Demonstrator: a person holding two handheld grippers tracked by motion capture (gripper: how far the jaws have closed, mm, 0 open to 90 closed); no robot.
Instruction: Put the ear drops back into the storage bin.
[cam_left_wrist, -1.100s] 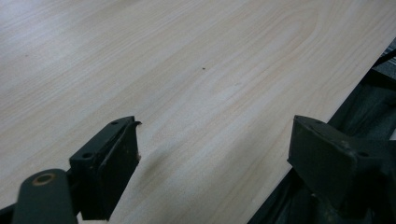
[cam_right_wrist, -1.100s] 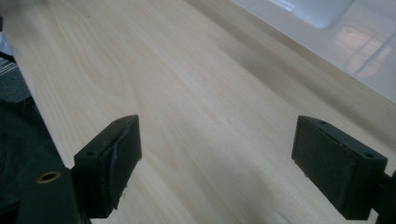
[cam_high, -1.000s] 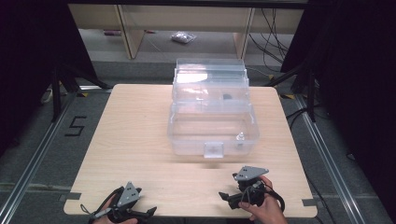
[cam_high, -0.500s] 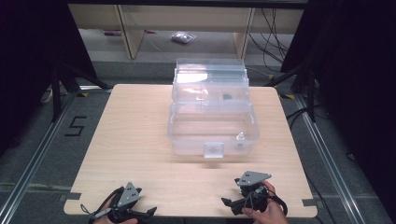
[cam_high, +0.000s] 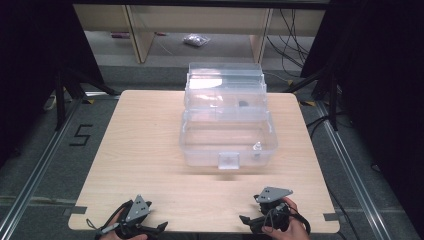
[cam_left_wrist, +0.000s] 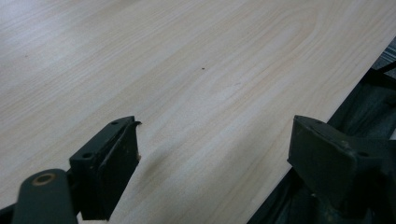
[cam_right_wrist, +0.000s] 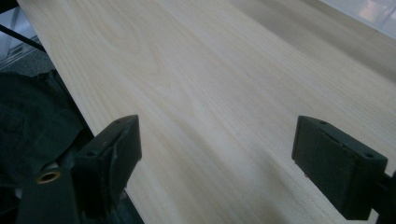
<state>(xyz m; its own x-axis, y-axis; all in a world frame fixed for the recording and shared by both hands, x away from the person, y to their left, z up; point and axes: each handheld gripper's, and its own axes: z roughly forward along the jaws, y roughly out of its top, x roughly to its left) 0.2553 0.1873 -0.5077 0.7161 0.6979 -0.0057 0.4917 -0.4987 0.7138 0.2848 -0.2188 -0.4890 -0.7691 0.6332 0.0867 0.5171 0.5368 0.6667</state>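
Two grippers sit at the desk's near edge, both with jaws spread wide and holding nothing: the left gripper (cam_high: 159, 228) by the near left corner, the right gripper (cam_high: 245, 220) toward the near right corner, a hand (cam_high: 285, 227) wrapped around its body. The clear plastic box (cam_high: 227, 135) stands well apart from them, past the middle of the desk (cam_high: 145, 150) toward the far edge, its hinged lid (cam_high: 225, 82) thrown back and upright behind the tub. To my eye nothing has started yet; the reach across to the box is all still ahead, whatever is to be done with it.

The box is see-through, glossy, rounded at the corners, with a square latch tab (cam_high: 229, 160) on its front wall and a small pale object (cam_high: 257, 147) inside near the front right. The desk is pale wood grain, matte and smooth. The jaw pads are blocky, black and dull.
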